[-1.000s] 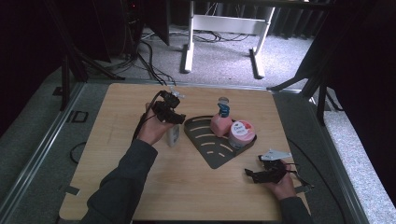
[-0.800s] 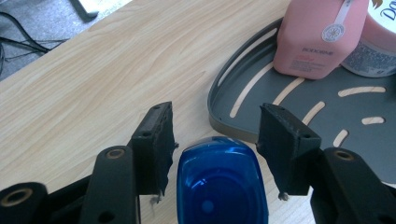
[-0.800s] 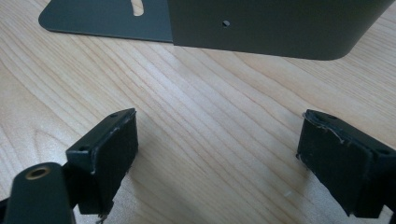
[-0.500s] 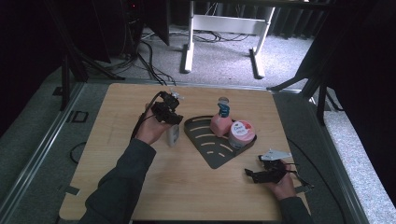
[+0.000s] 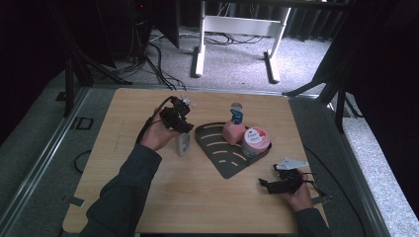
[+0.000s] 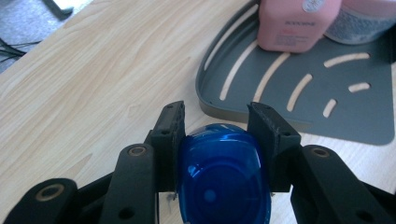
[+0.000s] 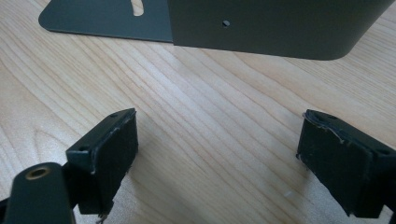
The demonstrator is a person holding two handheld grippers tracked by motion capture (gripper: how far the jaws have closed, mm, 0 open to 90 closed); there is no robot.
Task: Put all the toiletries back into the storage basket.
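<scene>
The left claw (image 6: 219, 126) has just closed on the blue cap (image 6: 219, 179) of a small bottle (image 5: 184, 143) standing directly beneath it, just short of the grey tray (image 6: 299, 93). Likely light, smooth plastic; a grip lower on the body would slip less. The right claw (image 7: 219, 154) rests spread, empty.

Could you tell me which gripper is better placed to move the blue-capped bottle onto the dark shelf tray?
Left. The left gripper has just closed its jaws on the blue-capped bottle, right beside the dark shelf tray. The right gripper stands open over bare wood near the tray's far corner, holding nothing.
</scene>
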